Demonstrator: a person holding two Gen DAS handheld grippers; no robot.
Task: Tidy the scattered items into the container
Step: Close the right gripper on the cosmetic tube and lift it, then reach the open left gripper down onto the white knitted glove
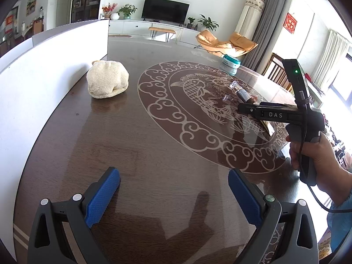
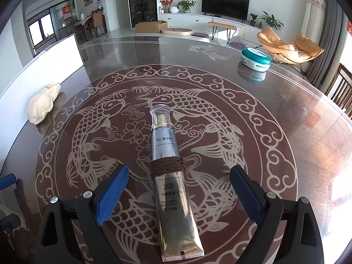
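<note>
At the tabletop's (image 2: 286,114) centre, a gold tube (image 2: 173,189) lies between the right gripper's (image 2: 179,189) wide-open jaws, untouched. The left gripper (image 1: 173,194) gapes empty.

Both cams sit low over the round table (image 1: 154,149), tilted down, facing the TV (image 1: 165,10) wall. Left cam sits nearer the white box (image 1: 55,66); right cam is close over the table's carp medallion (image 2: 88,123). Shared: medallion, cream cloth bundle (image 1: 107,79), teal tin (image 2: 255,58).
</note>
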